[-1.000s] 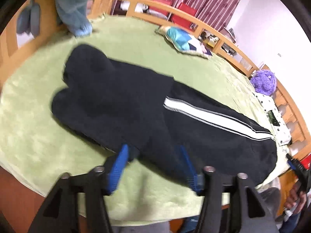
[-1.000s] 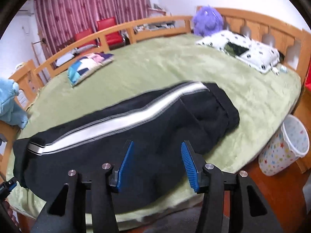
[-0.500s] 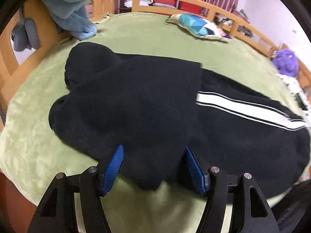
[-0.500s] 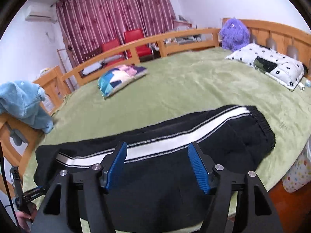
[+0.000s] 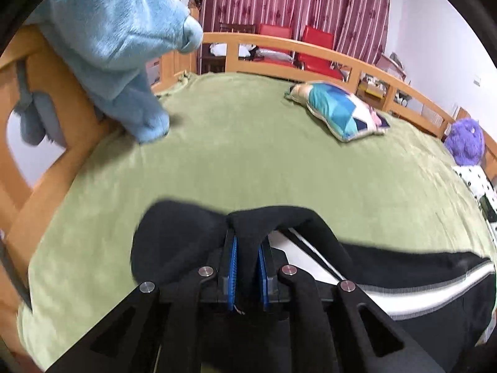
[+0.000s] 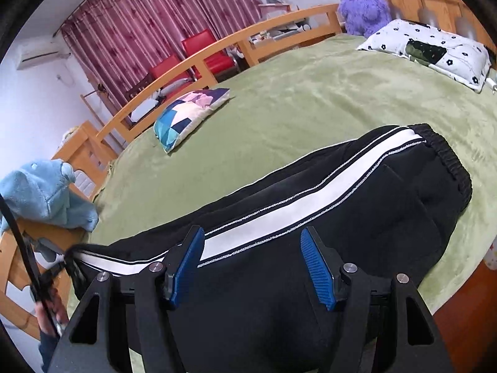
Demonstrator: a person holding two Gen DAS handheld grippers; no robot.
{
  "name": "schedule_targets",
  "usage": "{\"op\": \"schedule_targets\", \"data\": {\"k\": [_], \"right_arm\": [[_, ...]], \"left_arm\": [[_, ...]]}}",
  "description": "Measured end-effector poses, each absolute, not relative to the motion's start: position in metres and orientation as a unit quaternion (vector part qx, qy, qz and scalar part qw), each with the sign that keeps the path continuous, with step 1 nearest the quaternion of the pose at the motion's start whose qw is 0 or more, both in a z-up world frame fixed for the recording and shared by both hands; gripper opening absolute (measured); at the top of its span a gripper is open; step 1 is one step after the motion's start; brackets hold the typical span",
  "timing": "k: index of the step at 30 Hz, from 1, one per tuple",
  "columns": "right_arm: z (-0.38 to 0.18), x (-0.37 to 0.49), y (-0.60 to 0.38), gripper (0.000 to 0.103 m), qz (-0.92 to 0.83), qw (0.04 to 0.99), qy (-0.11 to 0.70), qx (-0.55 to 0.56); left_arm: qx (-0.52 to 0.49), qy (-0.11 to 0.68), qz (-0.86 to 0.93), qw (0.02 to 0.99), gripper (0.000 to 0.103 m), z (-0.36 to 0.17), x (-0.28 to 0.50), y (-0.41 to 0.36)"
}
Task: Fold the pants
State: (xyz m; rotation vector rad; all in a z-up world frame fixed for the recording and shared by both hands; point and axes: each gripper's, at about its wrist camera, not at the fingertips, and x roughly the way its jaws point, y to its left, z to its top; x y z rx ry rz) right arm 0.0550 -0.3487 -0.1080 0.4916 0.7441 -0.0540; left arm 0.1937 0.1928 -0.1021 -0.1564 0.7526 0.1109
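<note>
Black pants with a white side stripe (image 6: 310,205) lie across the near side of a green bed (image 6: 310,99), waistband at the right. In the left wrist view my left gripper (image 5: 247,248) is shut on a bunch of the black leg fabric (image 5: 254,220) and holds it raised above the bed; the rest of the pants (image 5: 403,267) trails off to the right. My right gripper (image 6: 253,248) is open and empty, its blue pads hovering over the middle of the pants near the stripe.
A blue plush toy (image 5: 124,46) hangs over the wooden bed rail at the left. A patchwork cushion (image 6: 189,115) lies mid-bed. A purple plush (image 6: 363,9) and a white spotted pillow (image 6: 435,46) sit at the far right. A wooden rail (image 5: 310,49) rings the bed.
My left gripper has closed on the leg end of the pants and lifted it off the bed. My right gripper stays open above the pants, now lower and closer to them.
</note>
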Motion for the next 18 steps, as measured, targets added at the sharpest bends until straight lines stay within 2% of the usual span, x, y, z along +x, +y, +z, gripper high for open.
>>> {"op": "schedule_targets", "data": {"k": [7, 10, 12, 14, 18], "right_arm": [[-0.11, 0.062, -0.349, 0.064, -0.036, 0.897, 0.374, 0.232], [-0.111, 0.064, -0.351, 0.064, -0.033, 0.895, 0.379, 0.234], [-0.11, 0.062, -0.355, 0.064, -0.031, 0.894, 0.377, 0.239], [-0.109, 0.058, -0.362, 0.065, -0.041, 0.894, 0.373, 0.246], [-0.104, 0.048, -0.383, 0.065, -0.087, 0.9, 0.364, 0.222]], "left_arm": [[-0.059, 0.392, 0.061, 0.916, 0.013, -0.11, 0.248, 0.204], [-0.022, 0.439, 0.093, 0.894, 0.024, -0.138, 0.263, 0.201], [0.006, 0.455, 0.126, 0.882, 0.05, -0.148, 0.264, 0.198], [0.012, 0.45, 0.133, 0.883, 0.061, -0.15, 0.259, 0.194], [-0.007, 0.442, 0.117, 0.889, 0.066, -0.144, 0.243, 0.184]]}}
